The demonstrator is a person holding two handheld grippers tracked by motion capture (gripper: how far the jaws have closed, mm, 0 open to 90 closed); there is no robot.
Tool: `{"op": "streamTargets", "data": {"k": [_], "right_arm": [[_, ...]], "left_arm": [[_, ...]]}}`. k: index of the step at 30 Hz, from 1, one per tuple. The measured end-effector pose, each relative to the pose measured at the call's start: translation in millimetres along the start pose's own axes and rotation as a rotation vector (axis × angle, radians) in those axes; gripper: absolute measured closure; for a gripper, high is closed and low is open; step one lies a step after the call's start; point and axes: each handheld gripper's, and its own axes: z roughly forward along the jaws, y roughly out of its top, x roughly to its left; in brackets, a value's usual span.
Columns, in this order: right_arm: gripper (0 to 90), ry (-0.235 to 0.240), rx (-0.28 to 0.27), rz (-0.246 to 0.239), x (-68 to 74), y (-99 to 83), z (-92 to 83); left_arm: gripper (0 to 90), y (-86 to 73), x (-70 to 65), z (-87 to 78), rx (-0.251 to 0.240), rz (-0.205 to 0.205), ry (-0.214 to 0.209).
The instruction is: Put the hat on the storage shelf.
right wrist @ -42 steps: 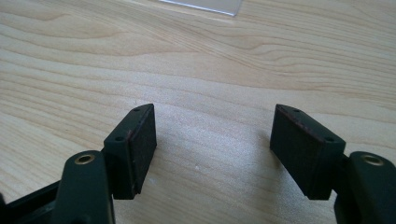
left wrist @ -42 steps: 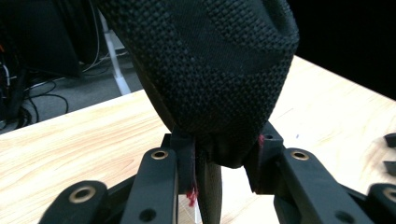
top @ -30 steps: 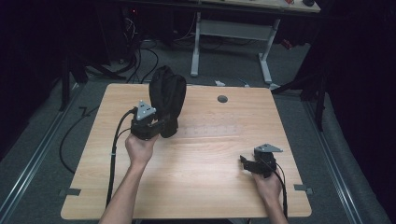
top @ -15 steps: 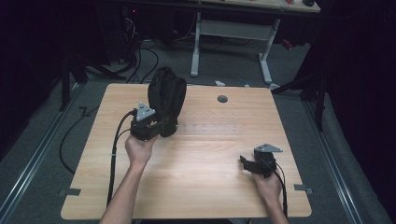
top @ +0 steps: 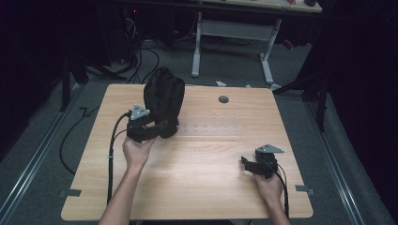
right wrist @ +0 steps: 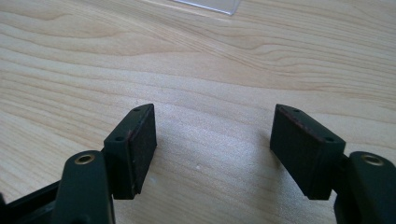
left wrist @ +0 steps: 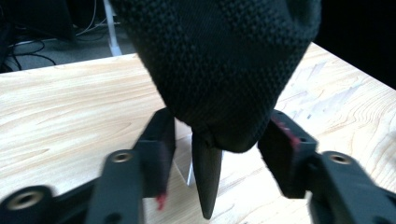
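A black fabric bag [top: 163,96] stands up over the table's far left part. Its lower end [left wrist: 219,70] sits between the jaws of my left gripper [top: 160,129], which press on it from both sides, and a black strap [left wrist: 205,177] hangs down from it above the wood. My left gripper [left wrist: 222,140] is shut on the bag. At the near right, low over bare wood, my right gripper [top: 246,162] is open. Its two pads [right wrist: 140,144] stand wide apart with nothing between them.
The wooden table [top: 197,187] has a round cable hole [top: 223,99] near its far edge. The edge of a clear plastic piece [right wrist: 205,5] lies ahead of the right gripper. Cables and a white desk frame [top: 234,33] are on the floor beyond.
The left gripper and the bag have shifted slightly left and toward the person. The right gripper has stayed in place.
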Motion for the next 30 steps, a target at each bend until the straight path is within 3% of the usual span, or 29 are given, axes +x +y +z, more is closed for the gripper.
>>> {"op": "streamTargets", "data": {"k": [4,9,17,30], "right_arm": [[31.7,0.000,0.000,0.000,0.0,0.0,0.0],[31.7,0.000,0.001,0.002,0.1,0.0,0.0],[31.7,0.000,0.000,0.000,0.0,0.0,0.0],[31.7,0.000,0.000,0.000,0.0,0.0,0.0]], "left_arm": [[32.3,2.6,1.0,-5.1,0.003,-0.016,-0.007],[27.8,4.5,1.8,-11.4,0.012,-0.013,-0.005],[28.7,4.2,1.2,-23.6,0.045,-0.011,-0.022],[32.2,5.9,5.9,-44.9,0.042,-0.037,-0.012]]}}
